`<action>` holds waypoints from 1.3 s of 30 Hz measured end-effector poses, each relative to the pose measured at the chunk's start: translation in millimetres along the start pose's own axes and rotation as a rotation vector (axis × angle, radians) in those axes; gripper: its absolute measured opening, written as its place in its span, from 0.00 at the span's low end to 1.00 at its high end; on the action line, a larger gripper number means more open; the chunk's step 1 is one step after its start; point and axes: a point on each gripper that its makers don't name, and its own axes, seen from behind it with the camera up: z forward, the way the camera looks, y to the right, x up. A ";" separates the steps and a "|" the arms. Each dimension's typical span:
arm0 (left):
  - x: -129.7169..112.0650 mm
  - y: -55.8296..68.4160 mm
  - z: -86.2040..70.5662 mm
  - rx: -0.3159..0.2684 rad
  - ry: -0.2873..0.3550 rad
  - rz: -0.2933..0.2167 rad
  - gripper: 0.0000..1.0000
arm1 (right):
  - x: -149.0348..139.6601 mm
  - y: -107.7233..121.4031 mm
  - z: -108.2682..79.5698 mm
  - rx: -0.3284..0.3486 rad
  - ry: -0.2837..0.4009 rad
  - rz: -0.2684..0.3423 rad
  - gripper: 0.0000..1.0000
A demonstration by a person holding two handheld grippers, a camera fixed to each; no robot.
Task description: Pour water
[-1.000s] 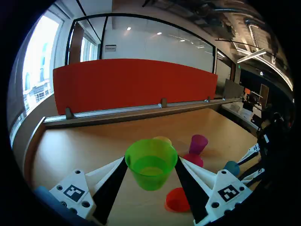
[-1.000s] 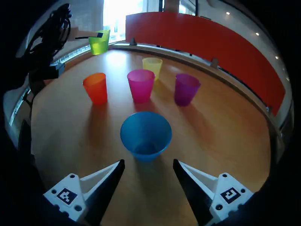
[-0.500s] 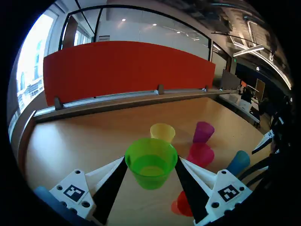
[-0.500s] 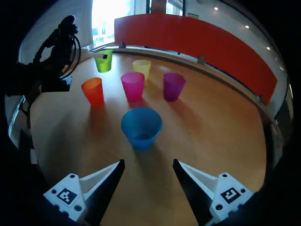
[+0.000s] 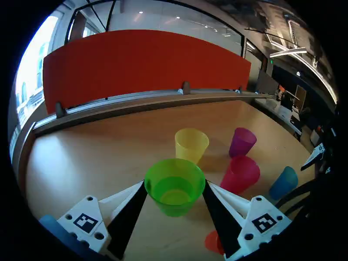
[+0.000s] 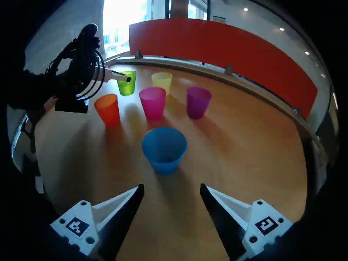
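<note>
No readable text; left gripper (image 5: 174, 183) marker (image 5: 85, 222) bears coded pattern, no characters

1. The green cup (image 5: 175, 187) is glowing bright lime.
2. The yellow cup (image 5: 191, 145), purple cup (image 5: 242, 142), pink cup (image 5: 240, 174), blue cup (image 6: 164, 149) and orange cup (image 6: 108, 109) are showing plain colours.
3. The bench (image 5: 95, 152) is looking light brown.
4. The screen (image 5: 143, 65) is showing red-orange.
5. The left tool (image 5: 174, 182) and right tool (image 6: 172, 186) are wearing white, with black fingers (image 6: 124, 217) and black-and-white square marks (image 6: 77, 226).

the left gripper (image 5: 174, 198) grips a green cup (image 5: 174, 186) upright above the table (image 5: 87, 152). yellow cup (image 5: 191, 145) just behind, pink cup (image 5: 240, 174) beside it.
</note>
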 end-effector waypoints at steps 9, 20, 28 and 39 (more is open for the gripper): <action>-14.0 -1.6 14.1 0.009 -0.048 0.013 0.87 | 1.2 1.3 -4.7 -0.006 0.006 0.006 1.00; -19.7 -0.9 19.2 0.017 -0.067 0.036 0.87 | 3.4 1.0 -9.0 -0.006 0.016 0.007 0.99; -23.3 -2.8 15.8 0.029 -0.083 0.056 0.88 | 5.9 2.5 -10.6 -0.006 0.027 0.008 1.00; -22.1 -0.3 9.4 0.034 -0.103 0.057 0.91 | 8.0 1.3 -12.3 -0.001 0.038 0.006 1.00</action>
